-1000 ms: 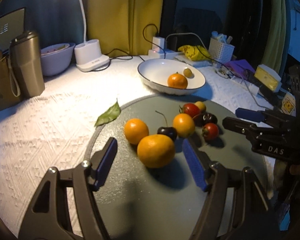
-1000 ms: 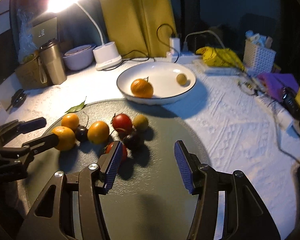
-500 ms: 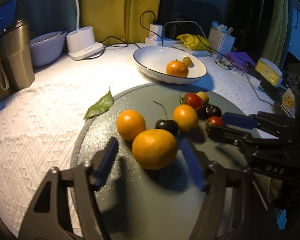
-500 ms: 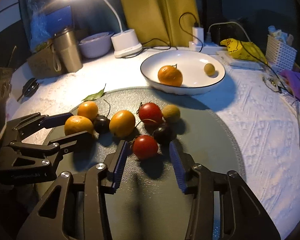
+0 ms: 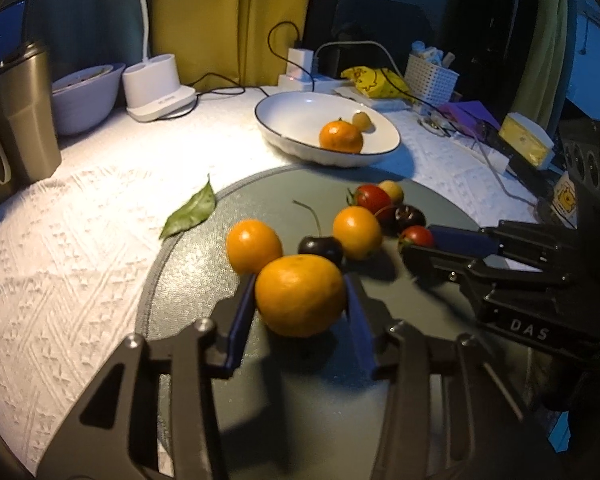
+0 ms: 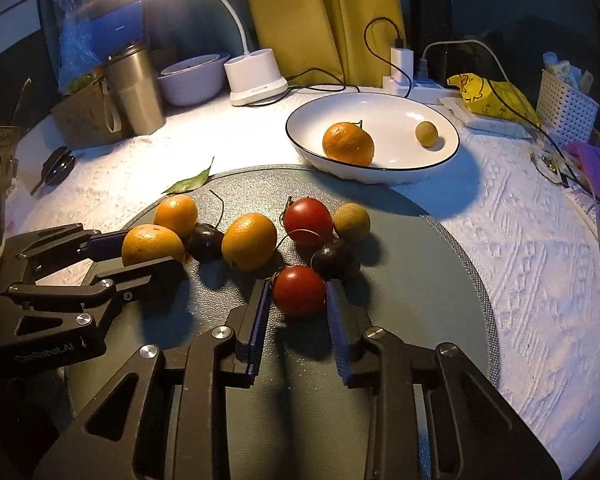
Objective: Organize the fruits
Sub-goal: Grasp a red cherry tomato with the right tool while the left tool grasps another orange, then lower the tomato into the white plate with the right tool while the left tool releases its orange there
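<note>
left claw: has just been closing, clamped on big mandarin, lower centre, on grey mat
right claw: has just been closing, clamped on cherry tomato, centre frame
target: white bowl, upper centre, holds one mandarin and a small fruit
tip: lift straight up, clear dark cherry touching the tomato; grip the tomato gently, soft skin
</note>
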Tool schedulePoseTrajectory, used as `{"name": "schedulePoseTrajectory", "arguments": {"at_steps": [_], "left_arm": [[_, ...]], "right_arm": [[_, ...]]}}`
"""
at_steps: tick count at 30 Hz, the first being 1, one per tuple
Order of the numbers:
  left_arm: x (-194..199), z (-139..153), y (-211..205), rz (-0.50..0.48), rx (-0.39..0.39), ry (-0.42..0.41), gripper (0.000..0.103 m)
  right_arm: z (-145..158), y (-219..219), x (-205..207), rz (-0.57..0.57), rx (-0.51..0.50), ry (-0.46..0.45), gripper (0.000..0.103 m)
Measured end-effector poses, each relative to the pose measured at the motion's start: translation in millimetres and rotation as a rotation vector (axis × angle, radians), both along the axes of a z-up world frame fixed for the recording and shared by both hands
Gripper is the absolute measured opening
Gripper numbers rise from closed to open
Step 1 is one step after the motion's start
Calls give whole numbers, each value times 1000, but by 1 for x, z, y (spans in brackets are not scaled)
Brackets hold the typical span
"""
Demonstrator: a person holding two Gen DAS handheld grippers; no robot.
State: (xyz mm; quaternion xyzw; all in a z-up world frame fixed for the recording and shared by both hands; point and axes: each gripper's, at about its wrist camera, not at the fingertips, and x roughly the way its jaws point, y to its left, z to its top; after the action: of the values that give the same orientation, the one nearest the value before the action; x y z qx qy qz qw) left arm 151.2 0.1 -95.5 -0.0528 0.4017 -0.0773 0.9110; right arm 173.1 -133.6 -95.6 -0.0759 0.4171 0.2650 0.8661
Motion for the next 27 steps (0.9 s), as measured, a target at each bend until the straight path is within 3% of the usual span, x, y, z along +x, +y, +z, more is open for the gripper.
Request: {"name": "schedulePoseTrajectory", "arguments": {"at_steps": [13, 27], "left_arm": [[-2, 28, 0, -17, 1, -60, 45], [24, 51, 4, -38, 21, -108, 45]], "right_arm": [[31, -8, -3, -19, 9, -78, 31], [49, -21, 21, -54, 25, -124, 31]]}}
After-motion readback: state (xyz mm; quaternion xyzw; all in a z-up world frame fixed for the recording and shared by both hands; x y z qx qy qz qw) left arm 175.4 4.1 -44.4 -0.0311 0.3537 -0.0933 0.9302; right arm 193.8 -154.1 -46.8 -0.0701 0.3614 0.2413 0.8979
